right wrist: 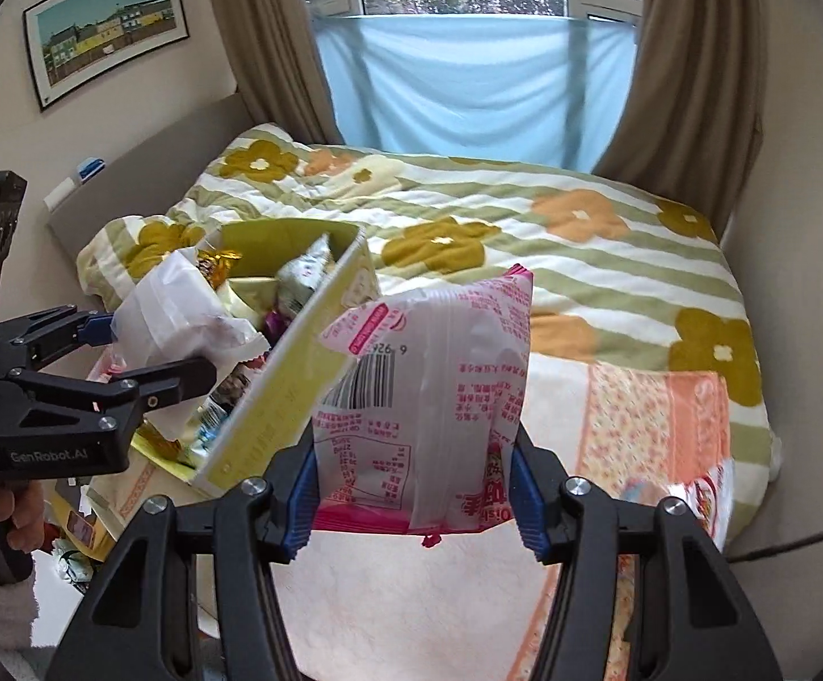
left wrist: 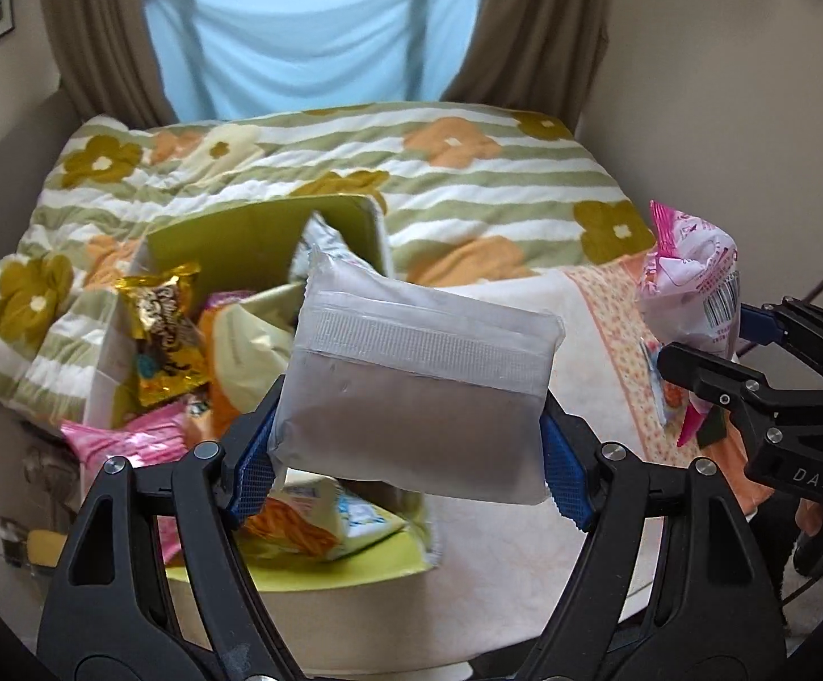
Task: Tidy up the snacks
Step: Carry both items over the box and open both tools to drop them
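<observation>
My left gripper point(left wrist: 406, 465) is shut on a plain white snack packet point(left wrist: 417, 374) and holds it in the air over the near side of a yellow-green cardboard box point(left wrist: 252, 238) that holds several snack packets. My right gripper point(right wrist: 414, 499) is shut on a pink and white snack packet point(right wrist: 428, 397) with a barcode, held above the bed to the right of the box point(right wrist: 275, 397). The right gripper with its pink packet point(left wrist: 689, 289) shows at the right edge of the left wrist view. The left gripper with its white packet point(right wrist: 179, 306) shows at the left of the right wrist view.
The box sits at the bed's near left, on a blanket point(left wrist: 468, 181) with green stripes and flowers. A pale towel point(right wrist: 411, 596) and an orange floral cloth point(right wrist: 655, 437) lie below the grippers. Another packet point(right wrist: 701, 499) lies at the right. Curtains and a window stand behind.
</observation>
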Demonstrator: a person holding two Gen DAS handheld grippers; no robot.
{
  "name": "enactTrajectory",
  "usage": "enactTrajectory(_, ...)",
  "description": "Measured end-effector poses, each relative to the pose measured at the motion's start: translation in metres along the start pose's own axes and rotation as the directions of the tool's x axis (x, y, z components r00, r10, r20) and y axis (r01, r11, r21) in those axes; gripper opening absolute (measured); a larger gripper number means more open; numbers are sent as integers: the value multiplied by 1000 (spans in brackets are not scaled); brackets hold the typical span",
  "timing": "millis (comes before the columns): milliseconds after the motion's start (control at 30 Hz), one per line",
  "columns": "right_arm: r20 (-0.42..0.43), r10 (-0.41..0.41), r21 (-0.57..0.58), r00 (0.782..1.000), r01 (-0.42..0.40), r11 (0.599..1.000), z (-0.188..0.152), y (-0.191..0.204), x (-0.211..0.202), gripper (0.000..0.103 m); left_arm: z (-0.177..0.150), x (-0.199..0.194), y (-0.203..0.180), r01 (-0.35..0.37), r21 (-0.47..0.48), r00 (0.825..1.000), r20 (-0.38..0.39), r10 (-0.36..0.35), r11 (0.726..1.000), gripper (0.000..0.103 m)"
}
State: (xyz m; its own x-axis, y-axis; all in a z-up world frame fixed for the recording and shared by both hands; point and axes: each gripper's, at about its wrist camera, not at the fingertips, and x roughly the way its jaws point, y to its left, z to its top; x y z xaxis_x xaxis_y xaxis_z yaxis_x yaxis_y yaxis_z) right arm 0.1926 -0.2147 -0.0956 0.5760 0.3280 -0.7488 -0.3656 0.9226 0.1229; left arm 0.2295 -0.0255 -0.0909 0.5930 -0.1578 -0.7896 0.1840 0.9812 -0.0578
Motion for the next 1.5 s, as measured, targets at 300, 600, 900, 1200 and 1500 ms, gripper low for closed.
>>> enactTrajectory(300,10,72,-26,997,-72,997,63,72,61,53,39,24,108,-41,-42,999,-19,41,998,76)
enactTrajectory(600,-61,32,52,998,-29,998,85,106,117,53,66,84,171,15,-4,991,-133,-16,1000,76)
enactTrajectory(900,-137,-11,110,990,27,994,81,108,144,53,39,105,182,51,18,974,-223,-45,999,76)
enactTrajectory(1200,-133,25,71,991,-15,997,92,105,144,53,23,71,184,20,-22,987,-158,-24,1000,103)
enactTrajectory(1500,-127,83,-28,988,-88,996,118,125,159,56,10,64,187,-17,-78,987,-161,4,997,103)
